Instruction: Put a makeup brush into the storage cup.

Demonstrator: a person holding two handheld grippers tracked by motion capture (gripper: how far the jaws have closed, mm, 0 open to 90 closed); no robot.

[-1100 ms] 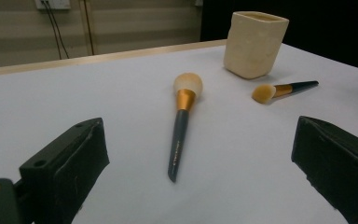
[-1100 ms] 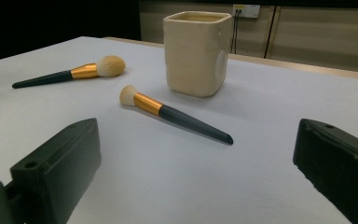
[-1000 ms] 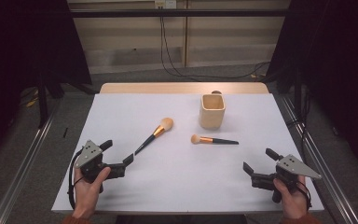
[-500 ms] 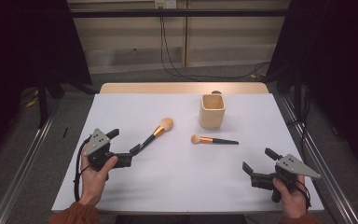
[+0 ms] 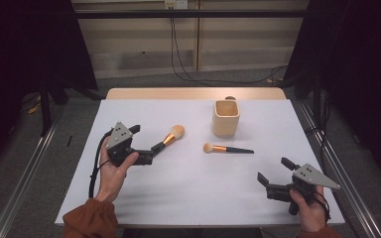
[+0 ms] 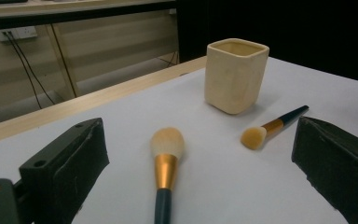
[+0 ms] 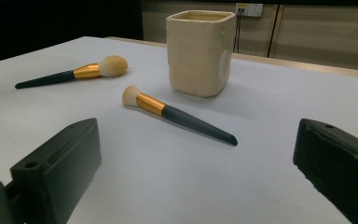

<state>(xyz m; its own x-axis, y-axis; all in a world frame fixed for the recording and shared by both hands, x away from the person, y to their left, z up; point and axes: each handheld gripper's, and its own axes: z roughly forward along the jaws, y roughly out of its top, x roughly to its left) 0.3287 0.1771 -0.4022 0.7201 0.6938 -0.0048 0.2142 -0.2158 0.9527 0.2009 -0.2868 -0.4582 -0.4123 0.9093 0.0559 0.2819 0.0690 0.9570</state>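
Left claw (image 5: pixel 146 144) spread, moved up astride large brush (image 5: pixel 166 140) handle | right claw (image 5: pixel 273 176) spread, unmoved

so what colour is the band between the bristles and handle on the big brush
Gold, on the big brush; clearest in the left gripper view.

A tan cup (image 5: pixel 226 118) stands near the far edge of the white counter (image 5: pixel 188 198), a bit to the right. A small brush (image 5: pixel 226 148) lies flat just in front of it. Black cables (image 5: pixel 178 59) hang behind the counter's far edge.
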